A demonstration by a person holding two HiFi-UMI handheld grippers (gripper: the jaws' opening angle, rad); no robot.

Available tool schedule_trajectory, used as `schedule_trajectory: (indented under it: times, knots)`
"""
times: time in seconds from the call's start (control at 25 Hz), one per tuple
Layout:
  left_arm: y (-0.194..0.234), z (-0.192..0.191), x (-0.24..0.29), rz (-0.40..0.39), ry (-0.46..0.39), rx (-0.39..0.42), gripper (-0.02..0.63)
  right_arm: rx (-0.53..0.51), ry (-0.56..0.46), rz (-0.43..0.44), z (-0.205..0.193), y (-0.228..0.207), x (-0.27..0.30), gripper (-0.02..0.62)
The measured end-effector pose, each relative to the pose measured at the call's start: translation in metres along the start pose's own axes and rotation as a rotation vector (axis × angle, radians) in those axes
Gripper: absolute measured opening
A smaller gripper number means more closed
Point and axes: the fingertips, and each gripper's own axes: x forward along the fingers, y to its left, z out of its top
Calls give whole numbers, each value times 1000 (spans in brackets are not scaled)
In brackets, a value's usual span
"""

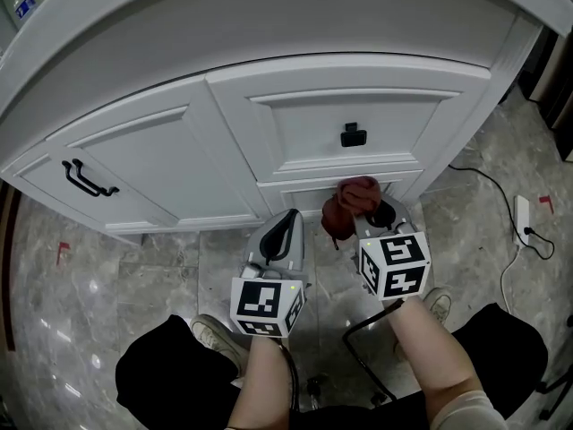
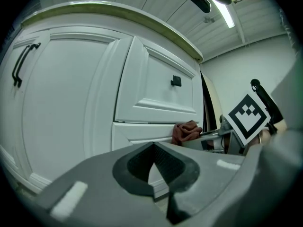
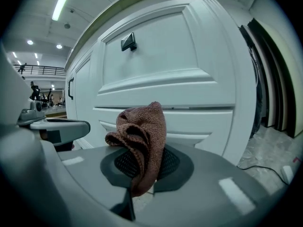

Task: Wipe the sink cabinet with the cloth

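Right gripper (image 3: 142, 169) tips hidden under cloth (image 3: 142, 129) in head view; own view shows jaws clamped on it. Cloth brown, bunched, long axis running along jaws. Crumpled end points at lower drawer front (image 3: 199, 119) of sink cabinet (image 1: 358, 115); short tail hangs behind pads. Contact with cabinet hard to judge. Cabinet top cut off by frame. Left gripper (image 2: 152, 174) jaws closed together, empty, just beside right gripper.

Probably a bathroom mock-up inside a large hall: a white panelled sink cabinet (image 1: 358, 115) on a marble-look floor (image 1: 134, 276), a railed gallery (image 3: 42, 70) and strip light (image 3: 64, 1) beyond.
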Motion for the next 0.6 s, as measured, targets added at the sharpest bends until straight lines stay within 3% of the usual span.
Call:
schedule_trajectory:
  times: [0.32, 0.6]
  knots:
    - [-26, -7, 17, -44, 19, 13, 0, 55, -17, -130, -1, -67, -28, 77]
    - [-31, -12, 22, -50, 27, -6, 0, 127, -53, -209, 0, -95, -44, 77]
